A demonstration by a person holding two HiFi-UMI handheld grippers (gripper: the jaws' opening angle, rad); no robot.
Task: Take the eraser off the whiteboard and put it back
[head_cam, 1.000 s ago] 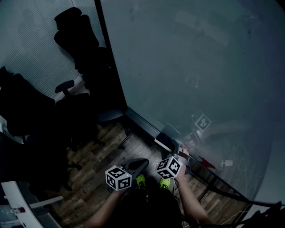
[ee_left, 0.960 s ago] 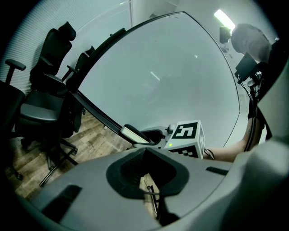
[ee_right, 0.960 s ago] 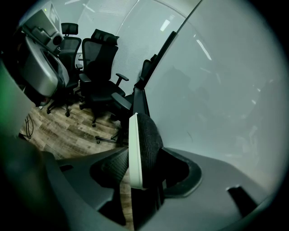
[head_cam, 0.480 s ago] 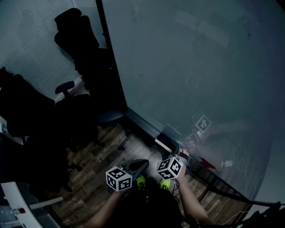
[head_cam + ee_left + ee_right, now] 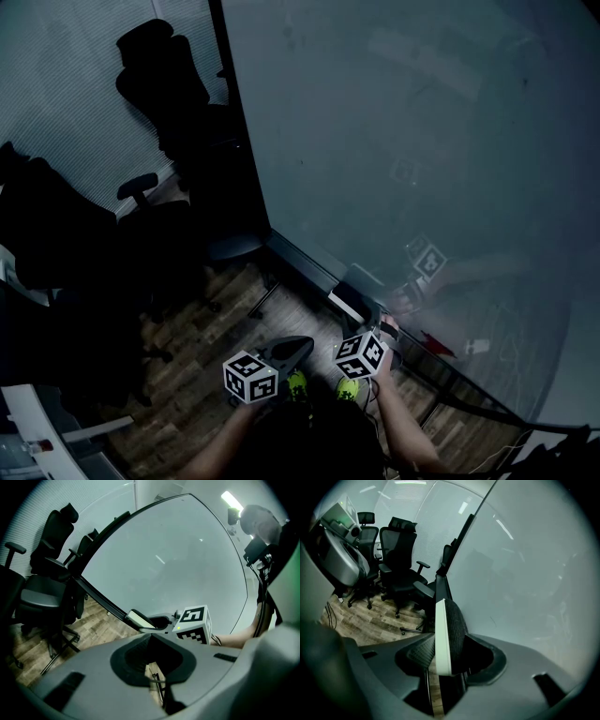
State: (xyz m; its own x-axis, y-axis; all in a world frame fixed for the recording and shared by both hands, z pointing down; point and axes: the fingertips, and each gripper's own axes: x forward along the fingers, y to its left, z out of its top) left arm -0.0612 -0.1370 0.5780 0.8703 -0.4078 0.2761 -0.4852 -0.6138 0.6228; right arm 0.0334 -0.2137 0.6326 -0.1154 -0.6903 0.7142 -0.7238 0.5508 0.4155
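The flat eraser (image 5: 449,620), white-backed with a dark felt face, is grasped on edge between the jaws of the right gripper (image 5: 450,643). One pad is laid against the white backing and the other against the felt, and these jaws have just been closing onto it. In the right gripper view the felt side is turned towards the large pale grey whiteboard (image 5: 525,573), which fills the right of that view. In the head view the eraser is seen low down, just beside the board's dark bottom frame (image 5: 300,258). Whether the felt touches the board surface cannot be told. The left gripper (image 5: 150,637) is held level beside the right one, a little behind it and clear of the board. Its jaws are drawn together with nothing between them, and past them its own view takes in the eraser and the marker cube (image 5: 194,623) of the right gripper. A bare forearm (image 5: 398,422) is seen behind the right gripper. To the left of the whiteboard several black mesh office chairs (image 5: 169,75) are stood on a wood-plank floor (image 5: 206,375) — dimly lit, with little detail to be made out.
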